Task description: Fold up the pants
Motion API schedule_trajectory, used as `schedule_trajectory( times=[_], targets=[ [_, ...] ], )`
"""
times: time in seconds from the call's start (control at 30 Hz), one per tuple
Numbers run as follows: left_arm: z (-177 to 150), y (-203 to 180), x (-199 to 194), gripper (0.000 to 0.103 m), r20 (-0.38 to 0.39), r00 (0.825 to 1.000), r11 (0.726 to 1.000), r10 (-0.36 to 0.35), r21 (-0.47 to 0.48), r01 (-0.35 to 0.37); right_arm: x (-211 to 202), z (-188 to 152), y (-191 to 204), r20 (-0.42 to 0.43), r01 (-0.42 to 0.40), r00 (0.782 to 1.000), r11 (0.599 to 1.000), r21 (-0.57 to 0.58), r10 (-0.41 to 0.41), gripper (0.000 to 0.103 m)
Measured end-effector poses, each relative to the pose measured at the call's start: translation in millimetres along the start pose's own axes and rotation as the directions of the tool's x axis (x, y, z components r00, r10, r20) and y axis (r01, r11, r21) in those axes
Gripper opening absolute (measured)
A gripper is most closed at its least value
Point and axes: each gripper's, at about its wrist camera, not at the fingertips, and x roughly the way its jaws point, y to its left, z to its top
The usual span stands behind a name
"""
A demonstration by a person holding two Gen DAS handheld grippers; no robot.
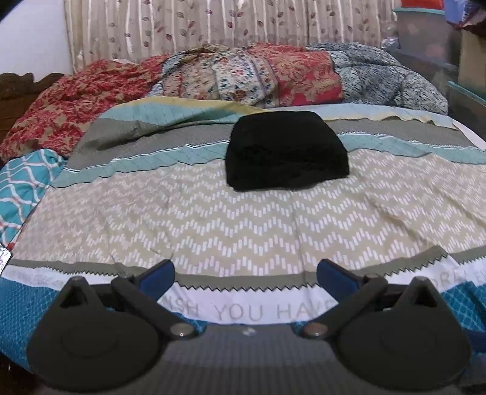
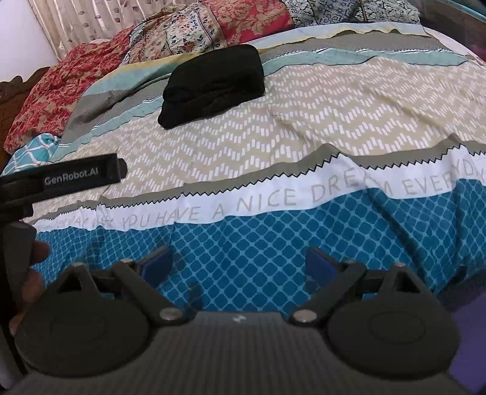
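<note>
The black pants (image 1: 285,150) lay folded into a compact, thick bundle on the patterned bedsheet (image 1: 231,231), resting across the teal and grey stripes and onto the beige chevron band; in the left wrist view they sat at about 12 o'clock from the gripper, well apart from it, and in the right wrist view (image 2: 212,85) at about 11 o'clock, likewise well apart. The left gripper (image 1: 245,275) was released, its blue-padded fingers (image 1: 158,278) spread wide over the white lettered band of the sheet and holding nothing. The right gripper (image 2: 238,266) was also released, jaws spread wide and empty, above the blue lattice print near the bed's edge. In the right wrist view the body of the left gripper (image 2: 76,177), marked "GenRobot.AI", showed at 9 o'clock, with part of a hand (image 2: 33,264) below it. A heap of floral fabrics (image 1: 212,76) lay at the far side of the bed, against a leaf-print curtain (image 1: 212,21). Plastic storage containers (image 1: 425,30) stood at 2 o'clock in the left wrist view.
</note>
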Motion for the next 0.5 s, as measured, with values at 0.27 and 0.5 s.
schedule_trajectory(
  times=[0.27, 0.5],
  targets=[
    [1, 2, -2, 0.103, -0.004, 1.0, 1.0, 0.019, 0.013, -0.019, 2, 0, -1, -0.006, -0.011, 1.0, 1.0, 0.005, 0.011, 0.096],
    [11, 17, -8, 0.103, 0.019, 1.0, 1.0, 0.013, -0.016, -0.013, -2, 5, 0, 0.005, -0.017, 1.0, 1.0, 0.002, 0.017, 0.096]
  ],
)
